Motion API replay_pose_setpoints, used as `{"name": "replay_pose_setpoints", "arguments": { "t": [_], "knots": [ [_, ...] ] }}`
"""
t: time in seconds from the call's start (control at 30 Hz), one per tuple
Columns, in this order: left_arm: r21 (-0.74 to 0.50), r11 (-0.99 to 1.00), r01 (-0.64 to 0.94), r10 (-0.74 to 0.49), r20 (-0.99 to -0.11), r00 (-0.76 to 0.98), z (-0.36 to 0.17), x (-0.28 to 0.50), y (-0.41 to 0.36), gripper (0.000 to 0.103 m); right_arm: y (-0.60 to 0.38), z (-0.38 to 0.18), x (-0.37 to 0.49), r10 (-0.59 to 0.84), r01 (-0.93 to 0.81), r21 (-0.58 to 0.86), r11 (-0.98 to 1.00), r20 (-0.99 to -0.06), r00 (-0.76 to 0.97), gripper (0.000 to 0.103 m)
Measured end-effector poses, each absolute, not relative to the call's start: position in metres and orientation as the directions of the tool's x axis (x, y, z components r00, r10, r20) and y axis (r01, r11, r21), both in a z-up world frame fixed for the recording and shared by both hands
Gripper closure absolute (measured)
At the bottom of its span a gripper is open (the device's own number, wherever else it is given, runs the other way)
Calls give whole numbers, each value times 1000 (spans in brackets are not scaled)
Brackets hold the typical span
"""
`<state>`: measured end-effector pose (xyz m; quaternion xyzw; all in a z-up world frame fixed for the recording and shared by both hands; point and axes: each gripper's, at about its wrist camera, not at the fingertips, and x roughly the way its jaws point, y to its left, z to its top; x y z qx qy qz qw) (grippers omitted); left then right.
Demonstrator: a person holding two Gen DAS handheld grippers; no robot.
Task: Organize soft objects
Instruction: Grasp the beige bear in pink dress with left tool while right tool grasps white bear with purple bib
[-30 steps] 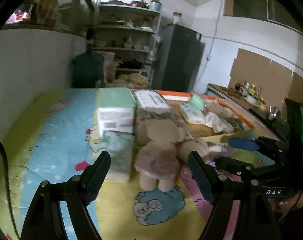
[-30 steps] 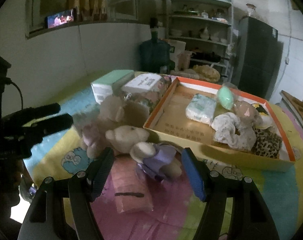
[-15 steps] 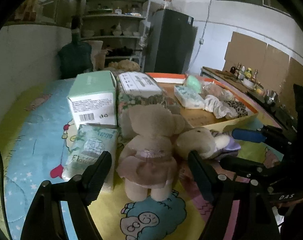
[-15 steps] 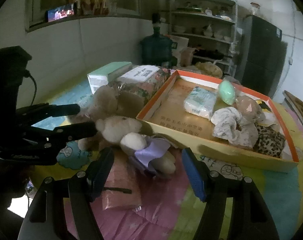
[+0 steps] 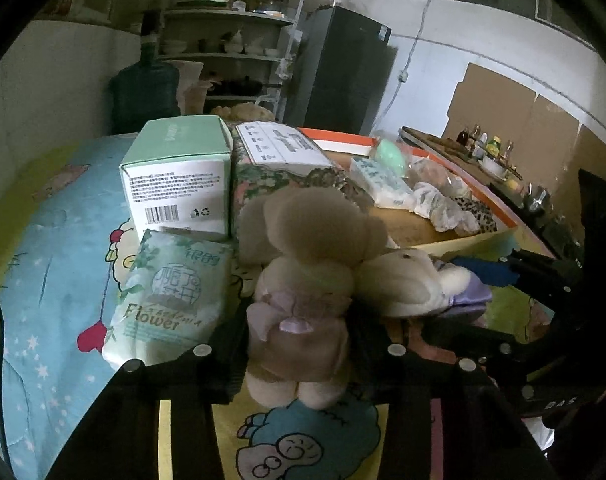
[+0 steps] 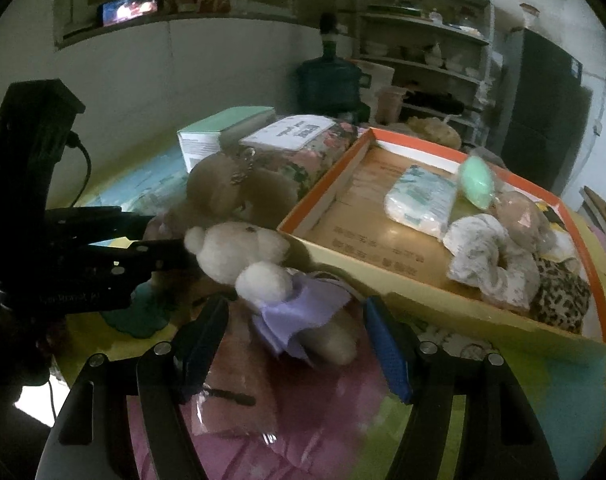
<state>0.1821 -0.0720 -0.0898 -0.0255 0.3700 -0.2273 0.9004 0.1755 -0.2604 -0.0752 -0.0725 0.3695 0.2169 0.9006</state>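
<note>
A brown teddy bear (image 5: 299,280) in a pinkish dress sits upright on the cartoon-print mat. My left gripper (image 5: 299,344) has it between its fingers; the jaws are closing and the pads press its sides. In the right wrist view the left gripper (image 6: 159,236) reaches in from the left behind a white teddy bear (image 6: 263,264) in a purple dress. That bear lies on its side just ahead of my right gripper (image 6: 293,328), which stands open around its legs without touching. An orange-rimmed tray (image 6: 383,280) holds several soft items.
A green box (image 5: 175,184), a floral box (image 5: 279,160) and a flat tissue pack (image 5: 171,296) stand left of the brown bear. A pink packet (image 6: 231,392) lies under my right gripper. The tray holds a tissue pack (image 6: 419,196), a green sponge (image 6: 477,178) and scrunchies (image 6: 487,256).
My left gripper has come forward and down onto the brown bear, and its jaws have narrowed from wide open to hugging the bear's body. The right gripper has stayed put.
</note>
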Motion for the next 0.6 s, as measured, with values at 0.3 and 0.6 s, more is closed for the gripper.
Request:
{"name": "replay_pose_setpoints", "arguments": {
  "t": [0.3, 0.6],
  "knots": [
    [-223, 902, 370, -422, -640, 643, -86, 177, -67, 59, -259, -75, 182, 357, -429, 82, 900, -702, 616, 54],
    [-210, 907, 365, -414, -606, 679, -74, 162, -64, 59, -260, -61, 170, 373, -418, 104, 903, -673, 639, 70]
  ]
}}
